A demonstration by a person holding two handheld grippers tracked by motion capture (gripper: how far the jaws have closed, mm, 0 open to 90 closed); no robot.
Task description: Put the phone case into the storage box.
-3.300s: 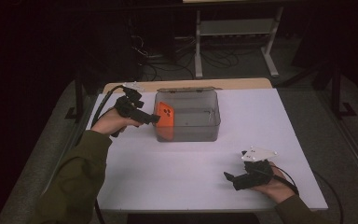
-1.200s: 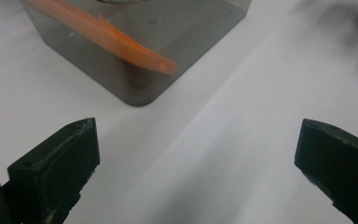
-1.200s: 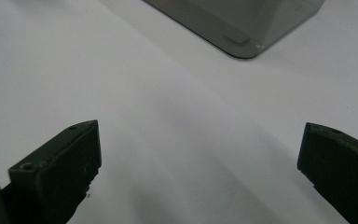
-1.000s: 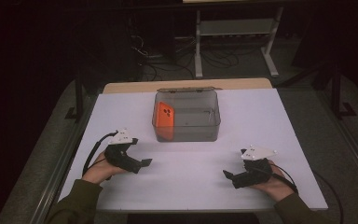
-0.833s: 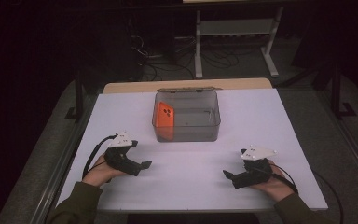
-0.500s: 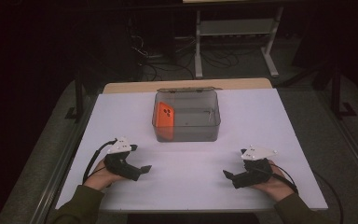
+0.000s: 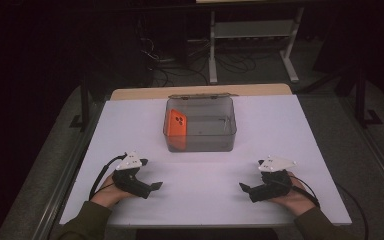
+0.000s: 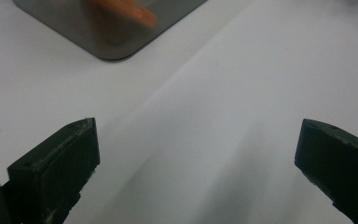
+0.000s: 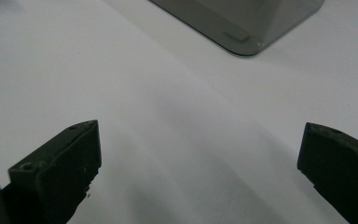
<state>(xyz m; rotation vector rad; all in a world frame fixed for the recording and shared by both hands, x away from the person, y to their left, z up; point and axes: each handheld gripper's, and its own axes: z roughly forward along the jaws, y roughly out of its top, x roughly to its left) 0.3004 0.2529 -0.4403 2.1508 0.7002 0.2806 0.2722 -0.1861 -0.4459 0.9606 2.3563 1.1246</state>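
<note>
A clear grey plastic bin (image 7: 200, 125) stands at the middle of the white table (image 7: 290, 130). An orange phone (image 7: 176, 123) leans upright against the bin's left inner wall; its orange edge (image 8: 127, 10) shows through the bin wall (image 8: 74, 18) in the left gripper view. My left gripper (image 7: 153, 186) rests low on the table at the front left, open and empty, well short of the bin. At the front right my right gripper (image 7: 243, 188) also rests open and empty, with the bin's corner (image 9: 247, 28) ahead of it.
A wooden board edge (image 7: 200, 91) shows behind the white table top. Beyond the table, a metal stand (image 7: 250, 35) and cables (image 7: 165, 55) sit on the dark floor. A dark rail (image 7: 75, 165) runs along the table's left side.
My left gripper has drawn back from the bin's left side to the table's front left and come to rest there, with the phone left in the bin. The right gripper has stayed put.
</note>
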